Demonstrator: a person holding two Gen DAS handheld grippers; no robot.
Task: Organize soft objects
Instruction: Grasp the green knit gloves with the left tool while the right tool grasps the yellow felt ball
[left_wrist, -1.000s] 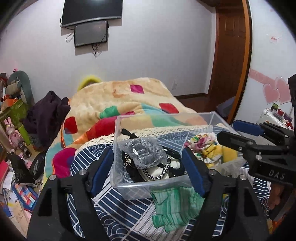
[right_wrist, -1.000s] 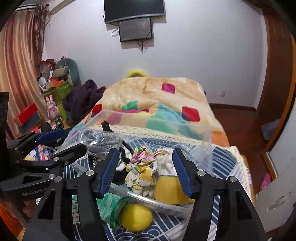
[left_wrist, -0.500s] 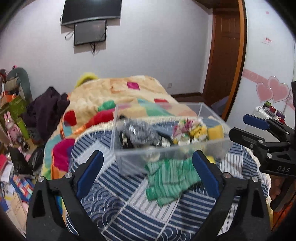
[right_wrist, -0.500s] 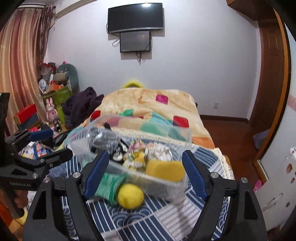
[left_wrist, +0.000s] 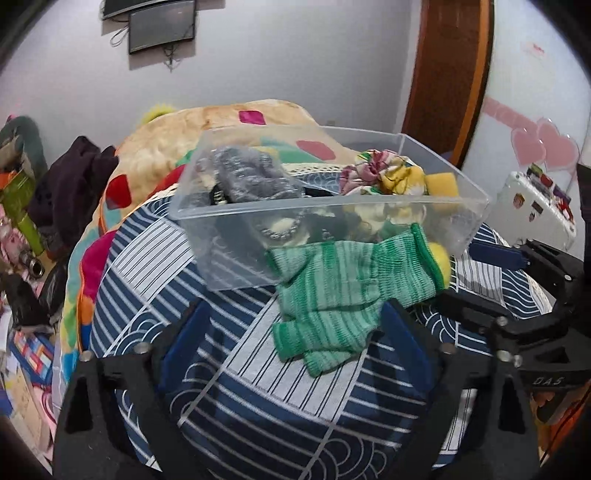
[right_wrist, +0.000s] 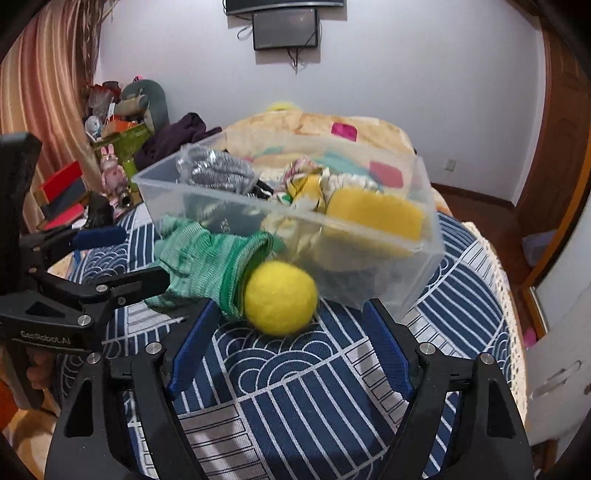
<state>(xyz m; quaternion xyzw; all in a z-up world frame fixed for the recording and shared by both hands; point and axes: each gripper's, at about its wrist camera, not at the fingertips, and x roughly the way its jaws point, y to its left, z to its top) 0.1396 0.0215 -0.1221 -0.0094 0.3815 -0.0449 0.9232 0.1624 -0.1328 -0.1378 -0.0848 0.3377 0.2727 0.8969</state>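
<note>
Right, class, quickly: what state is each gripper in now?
Left gripper: open, holding nothing, green glove between its fingers.
Right gripper: open, empty.

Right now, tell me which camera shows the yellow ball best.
The right wrist view. There the yellow ball sits whole and unhidden between the green glove and the clear bin, just ahead of the open right claw. The left wrist view shows only a sliver of it behind the glove's cuff.

Yellow ball (left_wrist: 441, 264) half behind green glove (left_wrist: 343, 295)
</note>
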